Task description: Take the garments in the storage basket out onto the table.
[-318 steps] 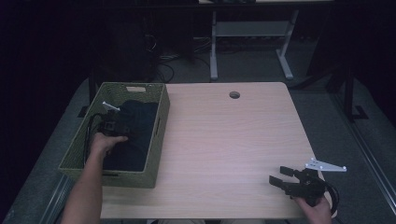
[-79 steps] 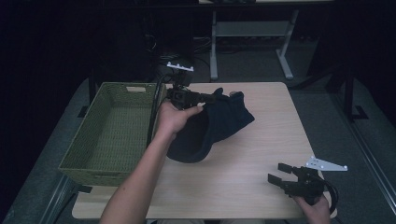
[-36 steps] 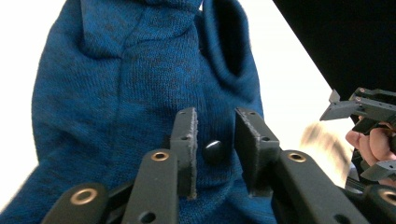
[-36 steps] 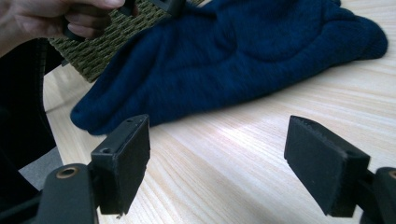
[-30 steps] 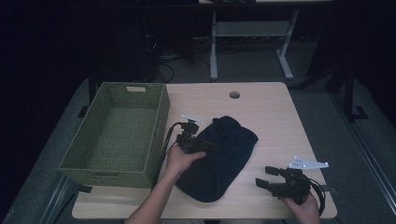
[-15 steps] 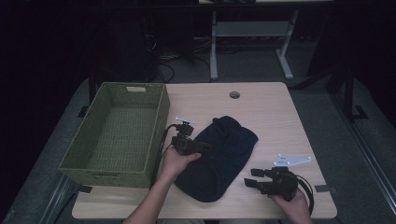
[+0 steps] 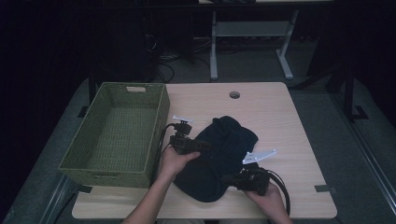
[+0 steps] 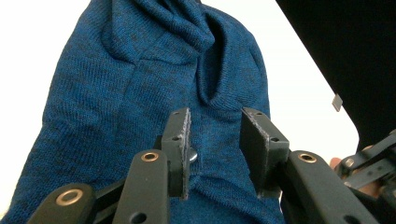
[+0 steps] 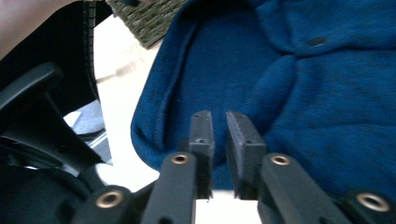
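A dark blue knitted garment (image 7: 219, 149) lies crumpled in the middle of the wooden table (image 7: 280, 107). My left gripper (image 7: 205, 145) rests on its left side. In the left gripper view, the gripper (image 8: 217, 114) has a thick fold of the garment (image 8: 116, 93) and a small button between its jaws. My right gripper (image 7: 227, 177) is at the garment's near right edge. Seen from the right gripper (image 9: 218, 116), its jaws stand almost together over the hem of the garment (image 9: 327, 93), with blue fabric in the thin gap.
A green woven basket (image 7: 109, 179) stands at the table's left, close to the left hand, and its corner shows in the basket (image 9: 144, 18) behind the garment. A round cable hole (image 7: 234, 94) sits at the far middle. A desk frame (image 7: 247, 28) stands beyond the table.
The garment came out of the basket in the left gripper and now lies on the table. Over the last second the right gripper slid left onto its near edge and its jaws narrowed.
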Motion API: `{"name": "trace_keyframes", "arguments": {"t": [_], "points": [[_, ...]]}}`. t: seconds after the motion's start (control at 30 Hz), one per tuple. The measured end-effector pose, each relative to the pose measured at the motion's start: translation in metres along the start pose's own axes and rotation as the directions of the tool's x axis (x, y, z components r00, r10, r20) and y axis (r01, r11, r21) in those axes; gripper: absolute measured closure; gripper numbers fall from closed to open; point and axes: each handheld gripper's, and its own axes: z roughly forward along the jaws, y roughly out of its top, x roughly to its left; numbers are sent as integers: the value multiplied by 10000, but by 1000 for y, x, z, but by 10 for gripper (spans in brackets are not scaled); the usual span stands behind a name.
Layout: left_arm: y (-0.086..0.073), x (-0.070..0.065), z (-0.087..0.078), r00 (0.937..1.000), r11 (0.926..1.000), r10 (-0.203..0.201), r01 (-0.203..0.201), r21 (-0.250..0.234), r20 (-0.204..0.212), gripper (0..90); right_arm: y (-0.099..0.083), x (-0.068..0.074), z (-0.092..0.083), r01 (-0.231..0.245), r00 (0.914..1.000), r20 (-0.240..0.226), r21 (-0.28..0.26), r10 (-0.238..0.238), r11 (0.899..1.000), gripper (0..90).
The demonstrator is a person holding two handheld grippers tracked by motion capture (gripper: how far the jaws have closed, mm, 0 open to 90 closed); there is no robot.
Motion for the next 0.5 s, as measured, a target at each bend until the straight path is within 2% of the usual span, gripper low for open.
{"name": "trace_keyframes", "arguments": {"t": [0.13,0.2,0.37,0.5], "points": [[0,1,-1,10000,10000,-38,38,-12,-54,632,3,2,14,-137,9993,-348,148,142,9998,837],[0,1,-2,10000,10000,-68,68,-53,-31,632,4,5,20,-40,9992,-399,342,54,9994,838],[0,0,0,10000,10000,-52,52,-27,16,628,2,6,32,36,9997,-251,1133,-8,9936,854],[0,-1,1,9999,10000,-2,3,-55,150,617,-4,1,31,-152,9994,-279,1262,189,9919,872]]}}
